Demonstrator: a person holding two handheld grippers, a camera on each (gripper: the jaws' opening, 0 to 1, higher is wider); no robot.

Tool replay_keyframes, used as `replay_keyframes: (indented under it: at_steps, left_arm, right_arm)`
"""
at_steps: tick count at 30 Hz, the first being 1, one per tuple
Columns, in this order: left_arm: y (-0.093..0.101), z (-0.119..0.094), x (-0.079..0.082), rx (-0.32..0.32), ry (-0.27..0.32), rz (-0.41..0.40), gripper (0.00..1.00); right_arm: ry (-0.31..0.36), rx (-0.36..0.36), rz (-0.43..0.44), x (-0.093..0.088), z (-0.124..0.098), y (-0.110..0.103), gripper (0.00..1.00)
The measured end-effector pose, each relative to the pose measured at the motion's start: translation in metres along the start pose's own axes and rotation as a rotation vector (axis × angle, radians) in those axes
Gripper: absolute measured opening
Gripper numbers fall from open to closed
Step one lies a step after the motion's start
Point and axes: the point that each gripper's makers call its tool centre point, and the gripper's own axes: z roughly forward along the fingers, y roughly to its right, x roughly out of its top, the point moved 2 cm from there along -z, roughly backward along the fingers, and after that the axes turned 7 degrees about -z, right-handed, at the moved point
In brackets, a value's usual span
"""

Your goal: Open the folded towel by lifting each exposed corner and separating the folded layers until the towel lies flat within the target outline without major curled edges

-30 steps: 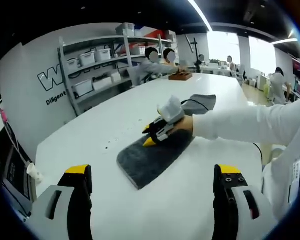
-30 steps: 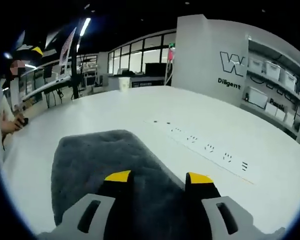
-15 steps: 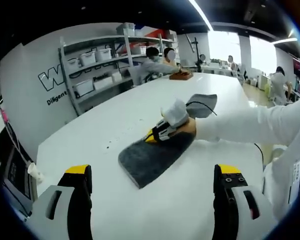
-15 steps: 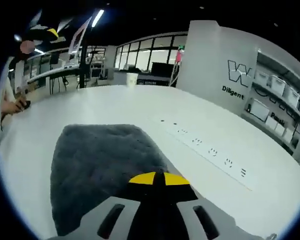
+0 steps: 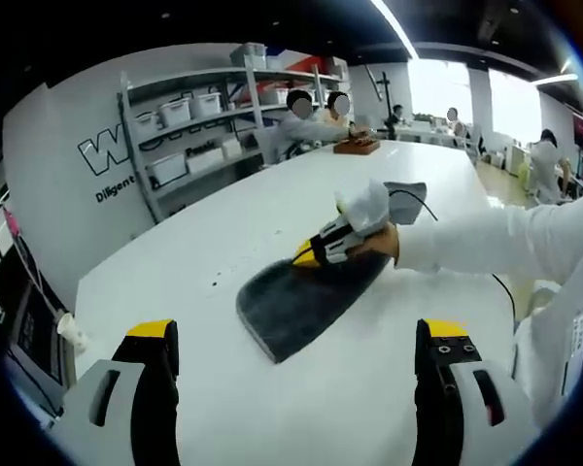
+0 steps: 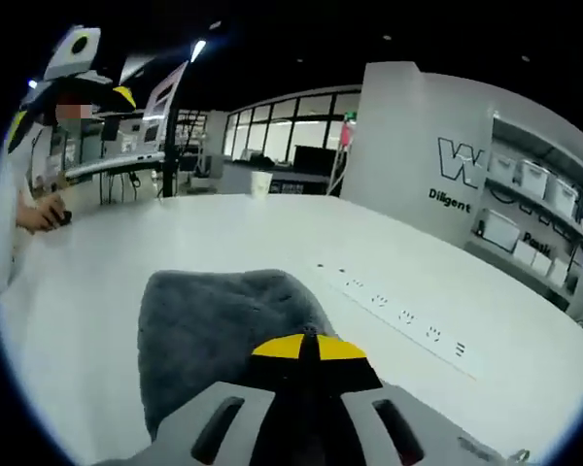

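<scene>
A broad white desk (image 5: 223, 243) runs toward twelve o'clock in the left gripper view. At ten o'clock a metal shelf (image 5: 189, 126) holds white storage bins (image 5: 176, 111) against a wall with dark lettering (image 5: 102, 155). A brown box (image 5: 355, 148) sits at the desk's far end near seated people. In the right gripper view, a recessed socket strip (image 6: 398, 316) lies at three o'clock and a paper cup (image 6: 261, 184) stands at twelve.

1. In my left gripper view the towel (image 5: 306, 301) lies on the table (image 5: 223, 233), ahead of and between my left gripper (image 5: 296, 361) jaws.
2. The right gripper (image 5: 321, 252) sits at the towel's far edge, entering from the right.
3. Shelving (image 5: 214, 126) stands beyond the table's left edge.
4. In the right gripper view the towel (image 6: 214, 330) lies directly ahead; a row of sockets (image 6: 398, 316) is set in the table to its right.
</scene>
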Motion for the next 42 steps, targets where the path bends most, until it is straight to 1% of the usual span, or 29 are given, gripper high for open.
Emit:
replay_keyframes:
  at_steps: [6, 8, 11, 19, 22, 28, 34, 42]
  left_arm:
    - [-0.002, -0.001, 0.001, 0.004, 0.000, 0.001, 1.00]
    - [-0.004, -0.002, 0.002, 0.007, 0.000, 0.001, 1.00]
    - [-0.002, -0.002, 0.001, 0.010, -0.002, 0.004, 1.00]
    - [0.002, -0.001, -0.002, 0.014, -0.007, 0.007, 1.00]
    - [0.003, 0.000, -0.002, 0.016, -0.007, 0.009, 1.00]
    - [0.007, 0.000, -0.005, 0.019, -0.011, 0.012, 1.00]
    - [0.005, -0.001, -0.004, 0.022, -0.013, 0.012, 1.00]
    - [0.002, -0.001, -0.003, 0.024, -0.016, 0.014, 1.00]
  right_arm:
    - [0.029, 0.025, -0.055, 0.012, -0.019, -0.023, 0.00]
    - [0.045, 0.044, -0.085, 0.017, -0.029, -0.034, 0.00]
    - [0.060, 0.063, -0.098, 0.020, -0.041, -0.046, 0.00]
    - [0.083, 0.113, -0.095, 0.024, -0.069, -0.078, 0.00]
    - [0.081, 0.133, -0.112, 0.023, -0.076, -0.093, 0.00]
    - [0.076, 0.178, -0.176, 0.024, -0.093, -0.125, 0.00]
    - [0.067, 0.204, -0.241, 0.025, -0.103, -0.153, 0.00]
    - [0.028, 0.273, -0.310, 0.013, -0.107, -0.192, 0.00]
